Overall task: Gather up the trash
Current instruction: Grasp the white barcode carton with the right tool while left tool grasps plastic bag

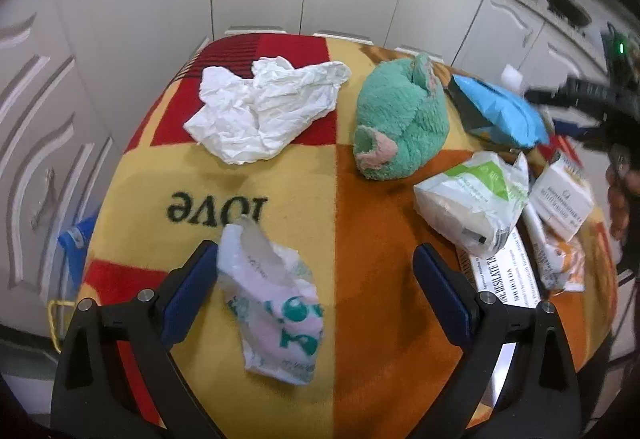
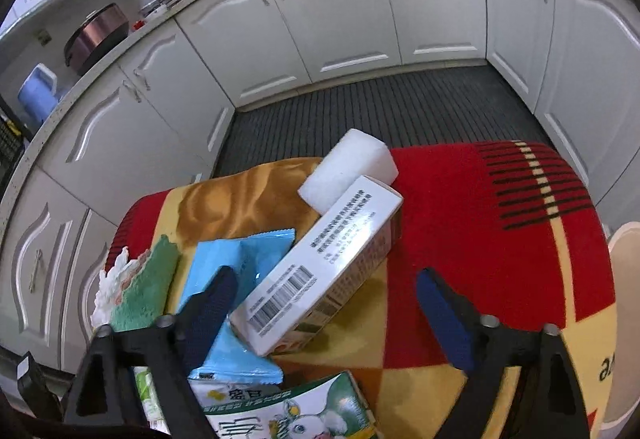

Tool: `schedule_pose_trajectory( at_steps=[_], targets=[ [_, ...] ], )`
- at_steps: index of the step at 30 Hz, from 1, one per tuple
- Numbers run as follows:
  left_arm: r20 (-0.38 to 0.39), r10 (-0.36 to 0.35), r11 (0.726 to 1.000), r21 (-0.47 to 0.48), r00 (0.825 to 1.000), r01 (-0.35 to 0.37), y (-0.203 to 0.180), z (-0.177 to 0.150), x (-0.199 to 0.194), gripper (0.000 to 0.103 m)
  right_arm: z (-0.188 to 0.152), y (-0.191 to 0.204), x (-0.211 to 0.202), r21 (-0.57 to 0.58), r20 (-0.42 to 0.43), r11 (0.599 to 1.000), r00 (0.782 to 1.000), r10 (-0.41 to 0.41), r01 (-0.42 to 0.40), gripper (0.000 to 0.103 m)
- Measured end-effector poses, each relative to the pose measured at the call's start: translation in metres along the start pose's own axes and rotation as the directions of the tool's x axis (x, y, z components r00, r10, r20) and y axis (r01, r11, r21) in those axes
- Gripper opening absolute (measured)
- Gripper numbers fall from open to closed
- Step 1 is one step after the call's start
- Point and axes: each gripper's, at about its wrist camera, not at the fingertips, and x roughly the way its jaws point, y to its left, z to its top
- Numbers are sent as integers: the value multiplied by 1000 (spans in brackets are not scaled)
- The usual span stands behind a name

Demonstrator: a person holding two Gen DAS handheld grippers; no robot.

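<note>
Two grippers are in view, both with jaws spread and grasping nothing. On the left wrist view, the left gripper [image 1: 316, 299] hovers over a blanket-covered counter [image 1: 380, 239]; a crumpled plastic bag with green print [image 1: 276, 303] lies between its fingers, touching or nearly touching the left finger [image 1: 188, 295], well apart from the other. Farther off lie a crumpled white paper [image 1: 264, 107] and, beside it, a green plush toy [image 1: 400, 119]. To the right sit a blue wrapper [image 1: 504, 111], a white-and-green pouch [image 1: 476, 195] and a small white carton [image 1: 564, 195], close together. The blurred dark shape at far right appears to be the right gripper.

On the right wrist view, the right gripper [image 2: 324, 315] frames a long white box with a barcode [image 2: 320, 267], which leans on a white foam block [image 2: 348, 167]. A blue packet [image 2: 232, 279] lies beside and partly under the box, behind the left finger [image 2: 208, 311]. A green cloth [image 2: 144, 291] sits at the counter edge, and a printed green-and-white carton [image 2: 288, 411] lies nearest the camera.
</note>
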Motion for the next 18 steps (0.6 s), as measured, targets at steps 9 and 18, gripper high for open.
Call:
schedule_pose_trajectory(
  at_steps=[9, 18],
  targets=[
    [-1, 25, 995, -102, 1000, -25, 26, -2, -8, 97, -7, -11, -13, -31, 25, 999, 999, 42, -41, 42],
    [-63, 54, 999, 2, 997, -54, 14, -5, 0, 102, -10, -14, -18, -41, 34, 998, 998, 52, -51, 40]
  ],
)
